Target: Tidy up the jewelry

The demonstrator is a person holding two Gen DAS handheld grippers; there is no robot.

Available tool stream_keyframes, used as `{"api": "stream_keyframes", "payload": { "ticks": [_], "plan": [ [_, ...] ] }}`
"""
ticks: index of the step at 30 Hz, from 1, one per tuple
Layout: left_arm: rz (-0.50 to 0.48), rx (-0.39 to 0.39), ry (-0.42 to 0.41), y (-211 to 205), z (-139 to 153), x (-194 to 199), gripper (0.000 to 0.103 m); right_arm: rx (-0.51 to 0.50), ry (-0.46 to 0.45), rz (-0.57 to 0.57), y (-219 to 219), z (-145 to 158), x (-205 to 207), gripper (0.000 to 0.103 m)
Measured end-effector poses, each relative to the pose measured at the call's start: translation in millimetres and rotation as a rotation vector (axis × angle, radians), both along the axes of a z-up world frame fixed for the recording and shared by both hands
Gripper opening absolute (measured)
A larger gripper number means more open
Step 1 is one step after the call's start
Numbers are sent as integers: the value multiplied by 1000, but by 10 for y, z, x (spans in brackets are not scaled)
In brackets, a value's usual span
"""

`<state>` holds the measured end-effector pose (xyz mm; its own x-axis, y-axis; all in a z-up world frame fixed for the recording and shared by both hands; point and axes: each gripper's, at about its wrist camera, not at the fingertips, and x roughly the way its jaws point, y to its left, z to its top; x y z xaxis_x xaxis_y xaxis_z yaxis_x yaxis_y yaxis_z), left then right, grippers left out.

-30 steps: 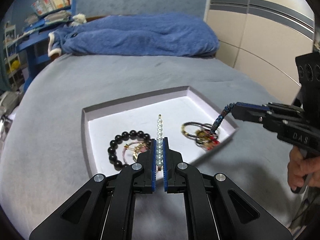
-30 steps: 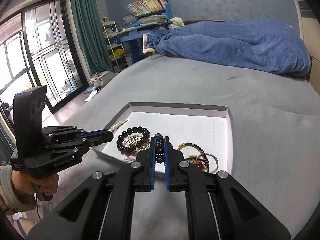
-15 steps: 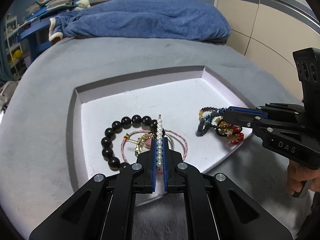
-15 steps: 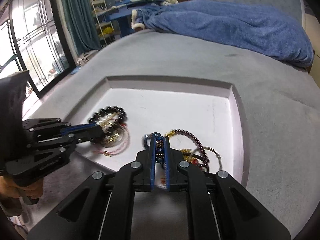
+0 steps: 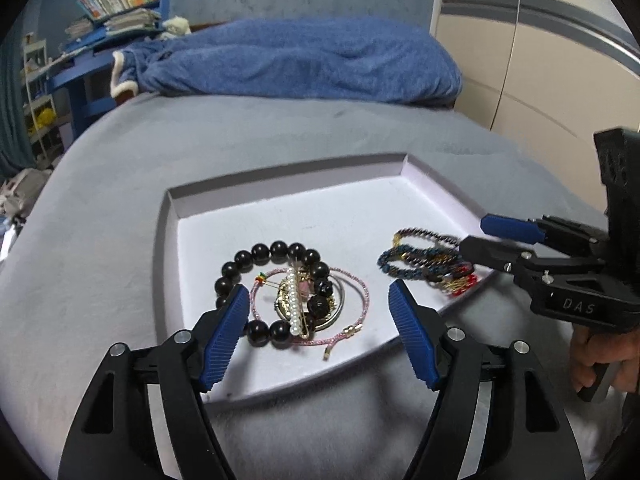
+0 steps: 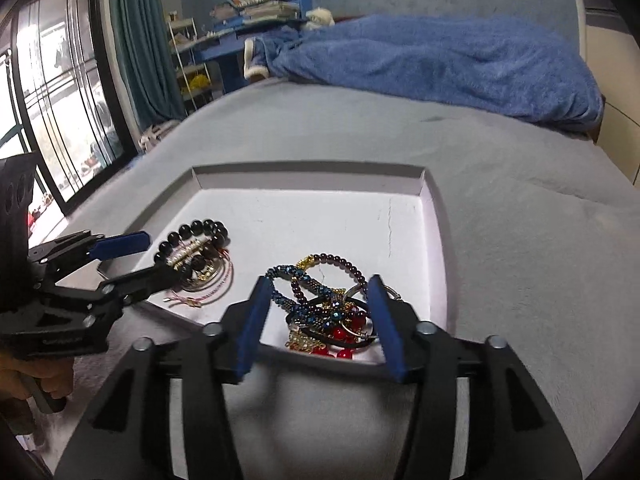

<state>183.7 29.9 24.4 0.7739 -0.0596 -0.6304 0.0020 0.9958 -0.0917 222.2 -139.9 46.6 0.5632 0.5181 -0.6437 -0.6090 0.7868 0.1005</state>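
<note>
The pearl strand (image 5: 294,305) is lying straight across the left pile of jewelry inside the white tray (image 5: 320,216), on top of a gold piece and ringed by the black bead bracelet (image 5: 276,258) and a thin pink cord bracelet (image 5: 352,304). The blue beaded bracelet (image 6: 308,294) is lying in the right pile, tangled with a dark garnet-coloured bead strand (image 6: 344,264), red beads (image 6: 344,332) and a metal ring. The two piles are sitting well apart on the tray floor.

I am holding my left gripper (image 5: 316,334) wide open just above the near edge of the tray, with its blue pads framing the pearl strand and gripping nothing. I am holding my right gripper (image 6: 318,322) wide open as well, its pads standing either side of the right pile, with nothing between them in a grasp; whether they are touching the beads I cannot tell.

The tray is resting on the grey bed (image 6: 520,240), with a blue blanket (image 5: 304,60) bunched at the far end.
</note>
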Motion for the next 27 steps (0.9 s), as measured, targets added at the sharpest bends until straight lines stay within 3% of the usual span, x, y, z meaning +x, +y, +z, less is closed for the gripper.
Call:
{"api": "stream_keyframes", "payload": {
  "ticks": [2, 4, 7, 12, 27],
  "plan": [
    [12, -6, -19, 15, 28, -87, 83, 17, -14, -12, -56, 18, -60, 64],
    [22, -12, -45, 29, 61, -157, 84, 29, -37, -20, -98, 34, -127, 73],
    [51, -17, -75, 51, 88, -293, 93, 47, -63, -32, -174, 47, -222, 82],
    [103, -39, -94, 98, 54, -503, 95, 81, -95, -48, -292, 49, -409, 98],
    [123, -21, -103, 29, -116, -899, 98, 111, -109, -89, -451, -72, -892, 98]
  ]
}}
